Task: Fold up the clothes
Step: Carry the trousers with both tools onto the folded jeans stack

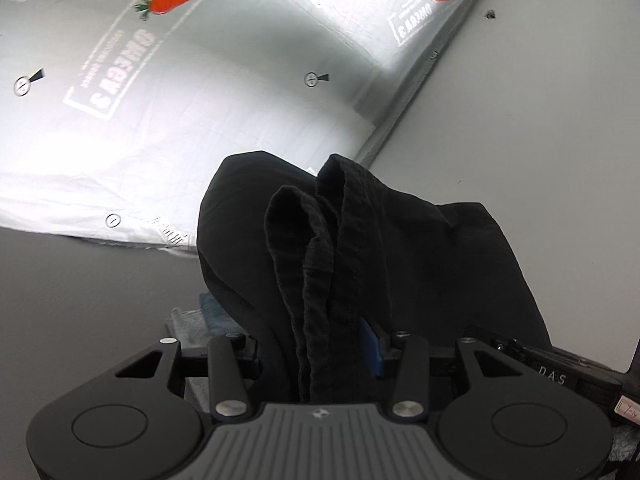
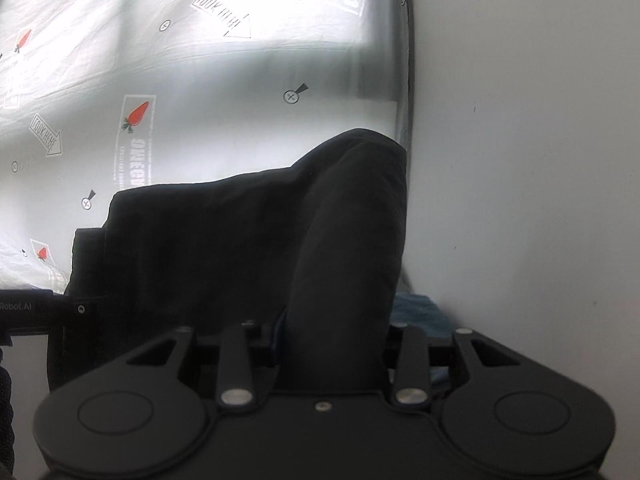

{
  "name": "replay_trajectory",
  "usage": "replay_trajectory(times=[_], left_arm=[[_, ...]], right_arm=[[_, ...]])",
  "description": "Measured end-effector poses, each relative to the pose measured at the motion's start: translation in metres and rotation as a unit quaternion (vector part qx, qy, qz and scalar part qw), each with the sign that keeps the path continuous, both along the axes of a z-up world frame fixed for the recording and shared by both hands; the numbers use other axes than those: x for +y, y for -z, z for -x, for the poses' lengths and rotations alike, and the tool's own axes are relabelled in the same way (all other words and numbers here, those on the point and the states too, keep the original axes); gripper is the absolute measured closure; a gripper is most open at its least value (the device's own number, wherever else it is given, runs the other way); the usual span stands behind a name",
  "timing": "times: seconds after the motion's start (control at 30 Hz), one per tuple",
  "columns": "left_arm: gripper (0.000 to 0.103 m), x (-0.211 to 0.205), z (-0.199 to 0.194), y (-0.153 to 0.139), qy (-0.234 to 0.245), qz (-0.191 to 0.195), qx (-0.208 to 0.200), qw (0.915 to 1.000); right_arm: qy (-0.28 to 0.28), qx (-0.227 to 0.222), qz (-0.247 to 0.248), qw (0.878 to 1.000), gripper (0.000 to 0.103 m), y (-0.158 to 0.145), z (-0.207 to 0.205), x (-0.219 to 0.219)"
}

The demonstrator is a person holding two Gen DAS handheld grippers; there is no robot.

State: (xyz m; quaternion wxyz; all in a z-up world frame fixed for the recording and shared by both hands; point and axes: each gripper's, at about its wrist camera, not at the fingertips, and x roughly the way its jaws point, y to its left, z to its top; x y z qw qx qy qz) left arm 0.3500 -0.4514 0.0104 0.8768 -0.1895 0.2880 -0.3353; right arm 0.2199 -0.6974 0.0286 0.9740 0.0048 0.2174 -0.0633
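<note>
My left gripper (image 1: 316,344) and right gripper (image 2: 332,344) each have jaws clenched on the bunched black garment (image 1: 360,248) above the carrot-print bedsheet (image 1: 200,100).

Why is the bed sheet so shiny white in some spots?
Left wrist view: light glares on the white carrot-print sheet at the left, blurring the print. Right wrist view: its top left is washed out, and the black cloth garment looks dark and featureless.

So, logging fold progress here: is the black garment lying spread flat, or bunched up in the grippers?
Bunched up. The black garment rises in thick folds between the left gripper pads and likewise in the right gripper, above the printed sheet.
</note>
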Motion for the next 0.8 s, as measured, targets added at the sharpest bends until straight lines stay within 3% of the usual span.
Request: replay_trajectory(times=[0.13, 0.23, 0.3, 0.37, 0.4, 0.47, 0.5, 0.53, 0.6, 0.67, 0.73, 0.8], left_arm=[[0.057, -0.053, -0.029, -0.001, 0.011, -0.008, -0.013, 0.9998], [0.057, -0.088, -0.061, 0.015, 0.012, -0.03, -0.008, 0.9994], [0.054, -0.105, -0.091, 0.042, 0.011, -0.054, 0.015, 0.9984], [0.052, -0.117, -0.12, 0.072, 0.002, -0.086, 0.045, 0.9953], [0.052, -0.121, -0.134, 0.087, -0.006, -0.105, 0.063, 0.9924], [0.051, -0.111, -0.147, 0.101, -0.054, -0.141, 0.057, 0.9868], [0.039, -0.105, -0.153, 0.107, -0.078, -0.158, 0.054, 0.9828], [0.028, -0.099, -0.155, 0.104, -0.103, -0.149, 0.046, 0.9824], [0.026, -0.086, -0.158, 0.097, -0.151, -0.129, 0.031, 0.9796], [0.025, -0.088, -0.162, 0.084, -0.16, -0.107, 0.011, 0.9811], [0.017, -0.111, -0.165, 0.071, -0.147, -0.092, -0.023, 0.9846], [0.01, -0.139, -0.169, 0.062, -0.13, -0.072, -0.054, 0.9874]], right_arm=[[-0.009, -0.015, 0.018, 1.0, 0.063, -0.004, -0.034, -0.056], [-0.01, -0.007, 0.016, 1.0, 0.059, 0.012, -0.071, -0.091], [-0.012, 0.013, 0.011, 1.0, 0.052, 0.035, -0.104, -0.115], [-0.005, 0.064, 0.018, 0.998, 0.047, 0.066, -0.139, -0.133], [0.005, 0.088, 0.033, 0.996, 0.047, 0.079, -0.153, -0.135], [0.023, 0.111, 0.088, 0.99, 0.046, 0.101, -0.172, -0.133], [0.023, 0.109, 0.124, 0.986, 0.041, 0.107, -0.177, -0.129], [0.024, 0.106, 0.16, 0.981, 0.037, 0.113, -0.181, -0.125], [0.004, 0.083, 0.199, 0.977, 0.037, 0.115, -0.184, -0.117], [-0.039, 0.043, 0.176, 0.983, 0.037, 0.11, -0.184, -0.117], [-0.079, 0.011, 0.112, 0.991, 0.035, 0.107, -0.196, -0.122], [-0.093, 0.007, 0.068, 0.993, 0.03, 0.108, -0.223, -0.129]])
